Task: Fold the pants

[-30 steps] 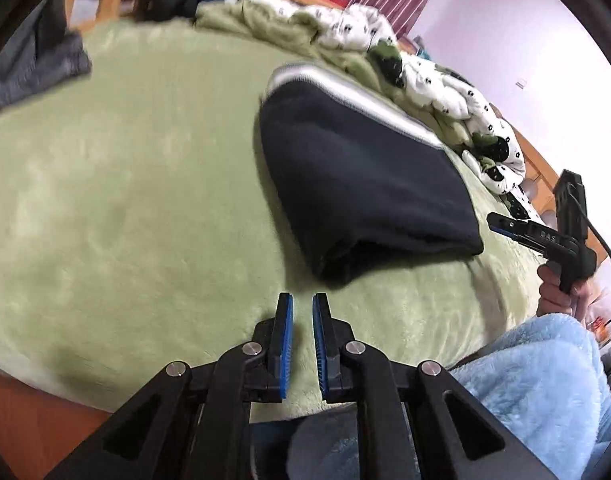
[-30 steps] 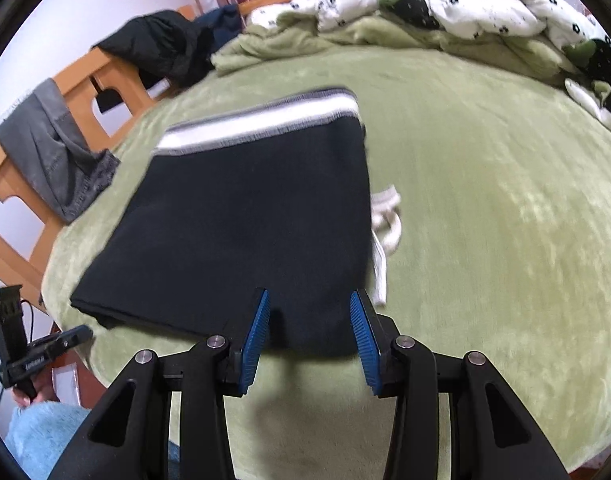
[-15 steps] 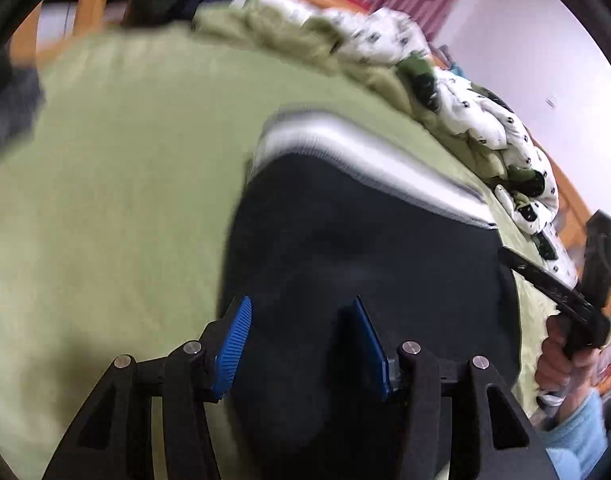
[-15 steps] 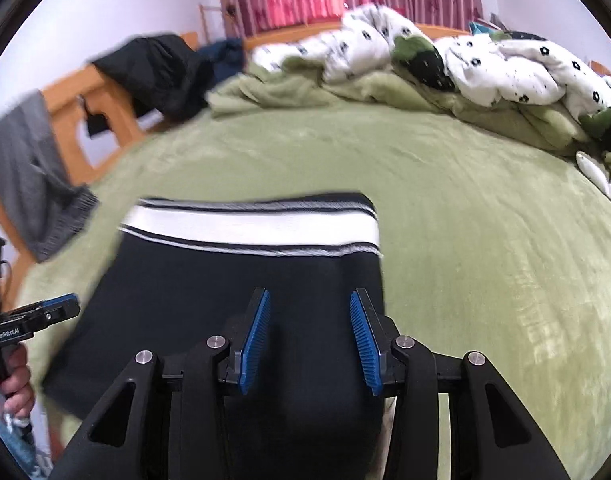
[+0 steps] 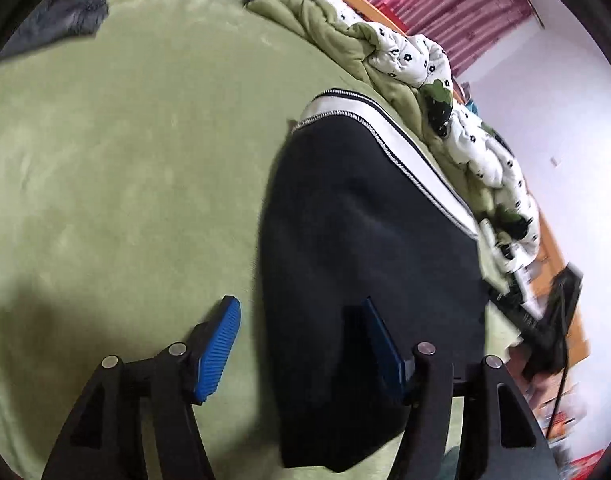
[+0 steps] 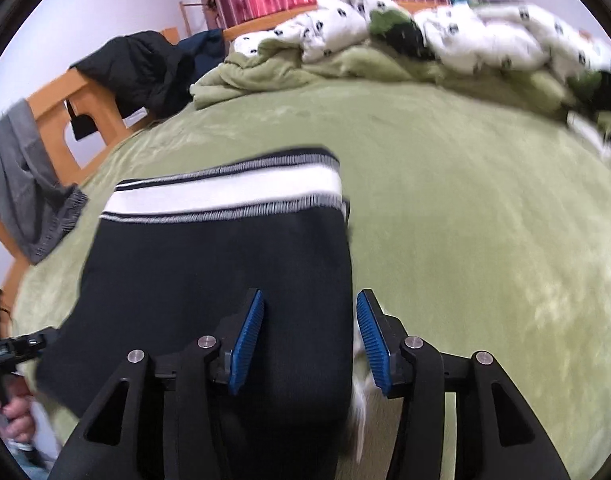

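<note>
The black pants (image 5: 369,264) lie folded on the green bed cover, with a white striped waistband (image 5: 389,140) at the far end. My left gripper (image 5: 301,344) is open and straddles the pants' left edge at the near end. My right gripper (image 6: 309,332) is open and straddles the right edge of the pants (image 6: 225,272); the waistband (image 6: 225,196) shows beyond. A white drawstring (image 6: 359,400) peeks out under the right finger. Each view shows the other gripper at its edge.
A green bed cover (image 5: 125,140) spreads wide to the left and, in the right wrist view (image 6: 485,240), to the right. A rumpled white-and-green duvet (image 6: 445,40) lies at the far side. Dark and grey clothes (image 6: 141,68) hang on the wooden frame.
Both grippers moved forward over the pants' near end. The left gripper opened wide from nearly shut and now straddles the left edge. The right gripper stayed open.
</note>
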Demonstrator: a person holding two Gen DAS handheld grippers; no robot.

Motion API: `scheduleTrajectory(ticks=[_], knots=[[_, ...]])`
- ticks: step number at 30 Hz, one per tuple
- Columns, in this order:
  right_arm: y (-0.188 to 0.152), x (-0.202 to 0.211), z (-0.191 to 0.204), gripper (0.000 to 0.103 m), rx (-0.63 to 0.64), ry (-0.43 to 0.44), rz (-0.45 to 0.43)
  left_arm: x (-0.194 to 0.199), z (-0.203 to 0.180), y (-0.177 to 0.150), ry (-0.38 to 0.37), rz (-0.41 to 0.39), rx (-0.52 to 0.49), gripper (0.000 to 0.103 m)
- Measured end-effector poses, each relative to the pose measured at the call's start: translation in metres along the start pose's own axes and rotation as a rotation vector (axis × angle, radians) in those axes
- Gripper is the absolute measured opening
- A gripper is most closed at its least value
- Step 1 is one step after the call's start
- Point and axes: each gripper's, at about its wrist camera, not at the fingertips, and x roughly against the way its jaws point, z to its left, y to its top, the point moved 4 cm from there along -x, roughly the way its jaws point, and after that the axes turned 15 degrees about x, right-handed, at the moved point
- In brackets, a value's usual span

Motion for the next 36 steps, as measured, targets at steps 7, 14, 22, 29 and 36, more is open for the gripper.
scheduleTrajectory(ticks=[7,14,22,29,36], knots=[[-0.019,0.012,0.008,0.049,0.019,0.052,0.03,-0.005,-0.015,-0.029,0.049,0.077,-0.09,0.067],[-0.032,0.023,0.015,0.049,0.045,0.038,0.048,0.018,-0.037,-0.047,0.291,-0.034,-0.233,0.067],[-0.042,0.032,0.027,0.049,0.07,0.019,0.064,-0.003,-0.043,-0.049,0.225,0.008,-0.169,0.042],[-0.046,0.042,0.03,0.049,0.067,0.056,0.05,0.034,-0.053,-0.034,-0.152,-0.018,-0.065,0.024],[-0.053,0.023,0.039,0.053,0.153,-0.002,0.132,0.01,0.007,-0.047,-0.115,0.135,0.026,0.035]])
